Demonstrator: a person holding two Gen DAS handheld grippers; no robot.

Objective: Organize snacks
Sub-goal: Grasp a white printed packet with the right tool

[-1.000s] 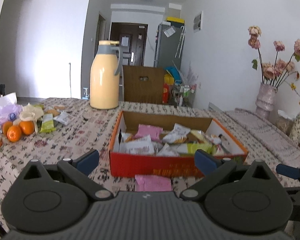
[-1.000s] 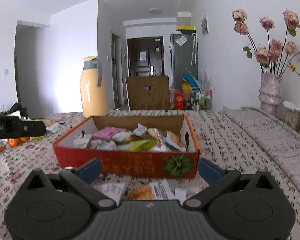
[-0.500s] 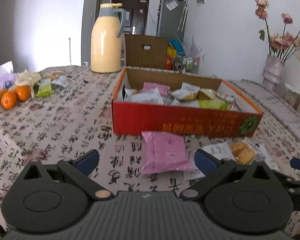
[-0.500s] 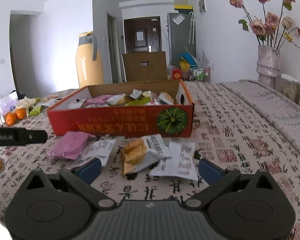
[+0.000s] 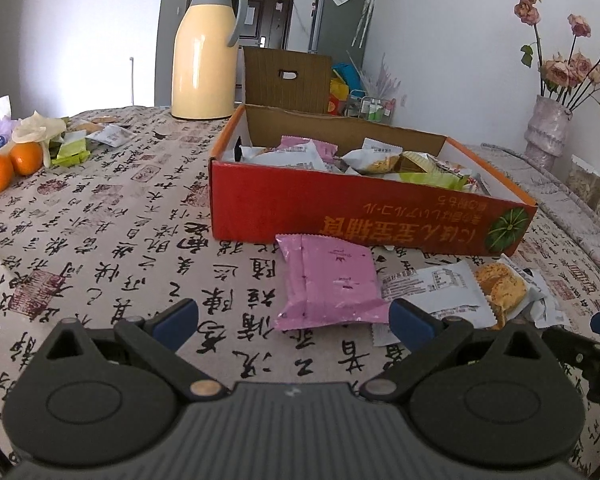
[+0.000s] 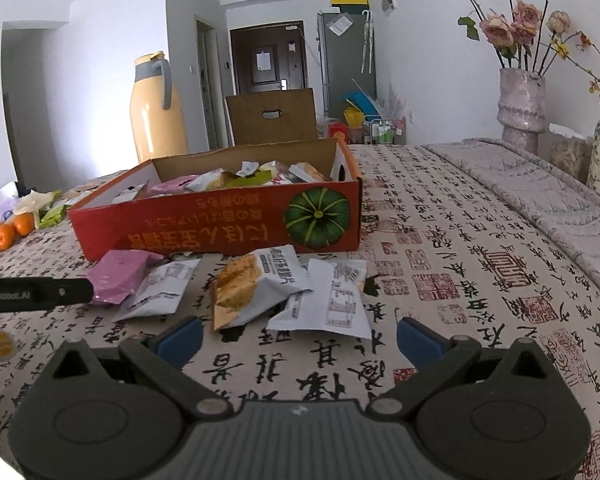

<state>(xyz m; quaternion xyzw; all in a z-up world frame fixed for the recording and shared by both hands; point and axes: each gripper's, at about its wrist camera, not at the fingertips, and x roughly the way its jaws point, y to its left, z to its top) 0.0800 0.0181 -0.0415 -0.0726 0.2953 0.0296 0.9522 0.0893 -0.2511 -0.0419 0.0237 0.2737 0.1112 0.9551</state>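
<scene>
Red box (image 5: 364, 216) holds packets; pink packet (image 5: 332, 284) lies flat before it

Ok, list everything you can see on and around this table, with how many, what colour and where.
box: one, red, table centre, full of snack packets
pink packet: one, pink, on the cloth in front of the box
white packets: two flat, white, in front of the box
cake packet: one, white with a yellow cake showing, between the white packets
flask: one, cream with grey handle, behind the box
oranges: at least two, orange, table's far left
vase of flowers: one, pinkish, far right
tablecloth: one, beige with black writing
cardboard chair back: one, brown, behind the box
left gripper: one, black with blue pads, open, empty
right gripper: one, black with blue pads, open, empty
</scene>
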